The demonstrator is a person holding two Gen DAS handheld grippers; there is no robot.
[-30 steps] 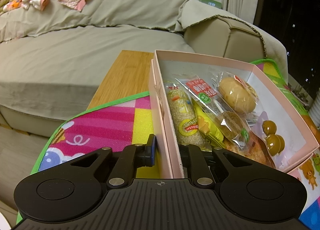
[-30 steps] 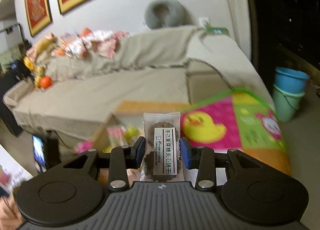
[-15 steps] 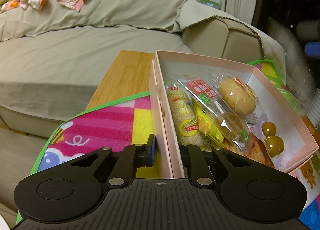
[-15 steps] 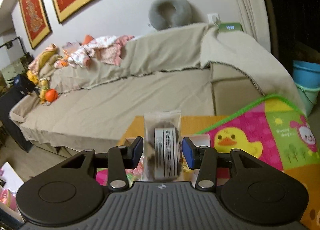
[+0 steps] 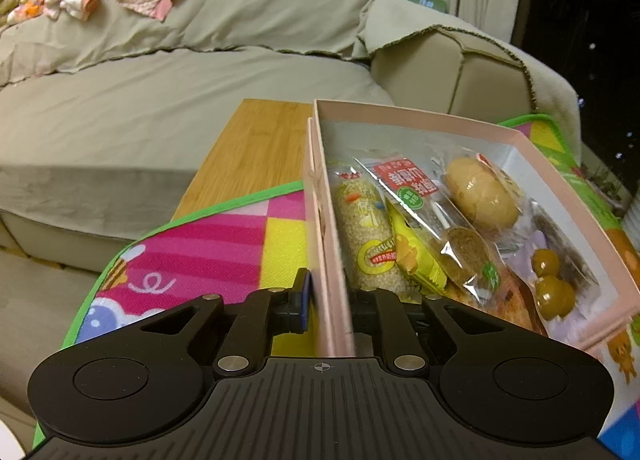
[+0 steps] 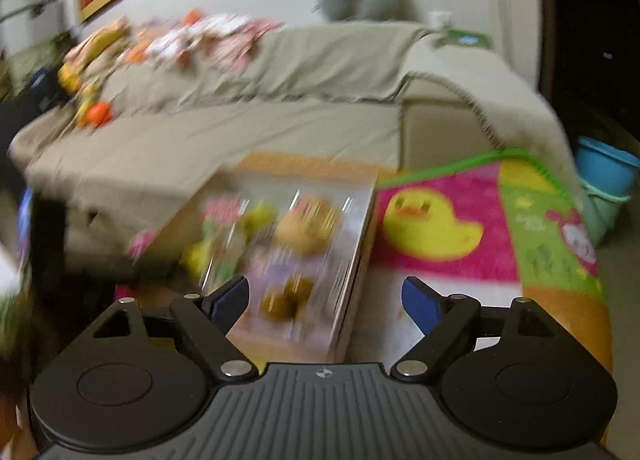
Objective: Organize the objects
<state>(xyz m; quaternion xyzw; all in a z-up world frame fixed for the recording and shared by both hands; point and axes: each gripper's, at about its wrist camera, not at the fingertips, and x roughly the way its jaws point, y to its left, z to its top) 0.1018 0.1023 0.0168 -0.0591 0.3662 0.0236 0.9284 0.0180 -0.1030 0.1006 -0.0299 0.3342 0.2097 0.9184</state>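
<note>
Left side first: the left tongs [image 5: 326, 306] are clamped on the near left wall of the pink box [image 5: 420, 115], one pad outside against the play mat [image 5: 208, 248], the other inside among the snacks. That hand is pinning the box in place on the table [image 5: 256, 139]. The box runs lengthwise away from these tongs, its long axis pointing toward the sofa [image 5: 160, 99].

Inside, left to right: a sesame stick packet [image 5: 366, 232] along the gripped wall, a yellow wrapper [image 5: 416, 256] beside it, a red-labelled clear packet [image 5: 412, 189] lying across them, a round bun [image 5: 480, 195] further right, and green olives [image 5: 554, 288] near the right front corner.

Over to the right wrist view, badly blurred. The right tongs [image 6: 326, 302] have just been opening and now stand wide, with nothing pressed between the pads. No cookie packet can be made out between them; where it lies I cannot tell from the smear. They hover over the near right corner of the box [image 6: 352, 272], the right wall running away just inside the gap, with the duck-print part of the mat [image 6: 432, 227] to its right.

So the relation that matters: the box lies directly ahead of and below the right tongs, its open interior to their left. The left hand is occupied, so my read is the right hand fetches the next item.
</note>
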